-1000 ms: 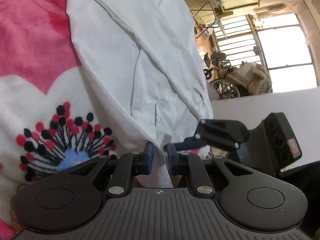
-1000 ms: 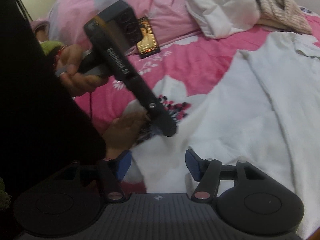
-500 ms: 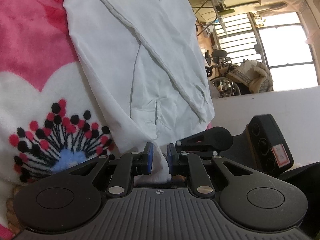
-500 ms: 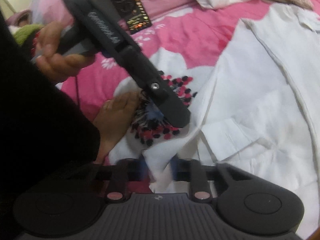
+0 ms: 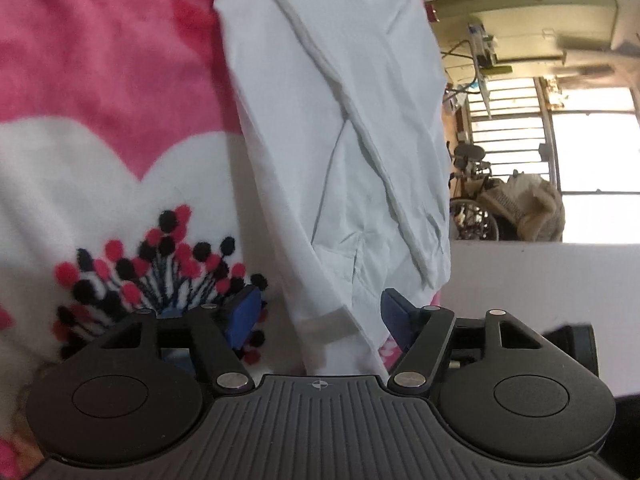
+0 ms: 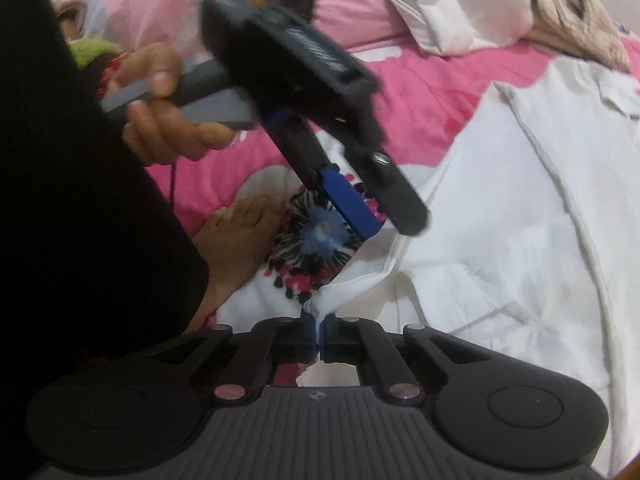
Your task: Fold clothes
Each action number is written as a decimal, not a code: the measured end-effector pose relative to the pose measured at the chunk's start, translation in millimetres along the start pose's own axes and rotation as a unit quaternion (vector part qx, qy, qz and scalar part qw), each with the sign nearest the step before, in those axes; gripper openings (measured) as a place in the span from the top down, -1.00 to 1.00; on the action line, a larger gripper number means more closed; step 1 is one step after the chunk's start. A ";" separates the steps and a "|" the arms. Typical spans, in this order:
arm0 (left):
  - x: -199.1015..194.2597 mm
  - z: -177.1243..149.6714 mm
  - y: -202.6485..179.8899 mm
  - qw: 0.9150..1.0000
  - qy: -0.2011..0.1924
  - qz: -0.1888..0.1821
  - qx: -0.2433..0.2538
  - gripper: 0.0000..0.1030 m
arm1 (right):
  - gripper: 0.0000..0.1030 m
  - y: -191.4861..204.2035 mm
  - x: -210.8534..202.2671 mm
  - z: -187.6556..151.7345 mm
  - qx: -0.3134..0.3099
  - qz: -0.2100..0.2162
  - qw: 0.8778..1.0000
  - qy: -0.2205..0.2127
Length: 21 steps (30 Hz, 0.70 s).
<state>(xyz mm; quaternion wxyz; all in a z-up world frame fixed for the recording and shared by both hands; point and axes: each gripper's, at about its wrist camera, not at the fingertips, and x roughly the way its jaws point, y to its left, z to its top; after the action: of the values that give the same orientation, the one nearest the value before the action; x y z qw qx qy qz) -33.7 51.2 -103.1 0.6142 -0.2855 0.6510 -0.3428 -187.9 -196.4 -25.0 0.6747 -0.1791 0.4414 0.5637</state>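
A white shirt (image 5: 340,140) lies spread on the pink flowered blanket (image 5: 100,80). My left gripper (image 5: 320,314) hangs over the shirt's near hem, and its jaws are opening. The folded hem lies between the blue pads, which stand clear of it. In the right wrist view the same left gripper (image 6: 380,216) points down at the shirt (image 6: 500,240), held by a person's hand (image 6: 160,120). My right gripper (image 6: 318,328) is shut on a bunched corner of the shirt, and the cloth is pulled up into a peak at its pads.
A bare foot (image 6: 236,232) rests on the blanket (image 6: 420,92) beside the black and red flower print. A white bundle (image 6: 460,4) and a beige garment (image 6: 572,8) lie at the far side. Past the bed edge stand a wheelchair (image 5: 476,200) and a bright window.
My left gripper has let go of the shirt's hem and its jaws have spread wide. My right gripper, open a second ago, has closed on the shirt's corner.
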 end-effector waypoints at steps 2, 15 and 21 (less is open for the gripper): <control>6.3 3.2 1.5 1.000 0.004 -0.005 -0.006 -0.29 | 0.97 1.3 -0.9 0.3 -0.006 -0.004 1.000 0.000; 33.1 11.5 1.7 0.998 0.017 -0.051 -0.020 -0.28 | 0.97 9.4 -2.8 2.3 -0.027 -0.018 0.999 -0.012; 40.3 7.6 -0.5 0.997 0.030 -0.063 -0.021 -0.15 | 0.97 7.9 -3.4 2.4 -0.023 -0.014 0.999 -0.024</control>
<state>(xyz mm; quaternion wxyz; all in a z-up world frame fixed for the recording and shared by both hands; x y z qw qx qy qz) -29.5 18.2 -127.1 0.5658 -0.3282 0.6569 -0.3751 -194.2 -194.3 -19.0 0.6890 -0.1867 0.4094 0.5682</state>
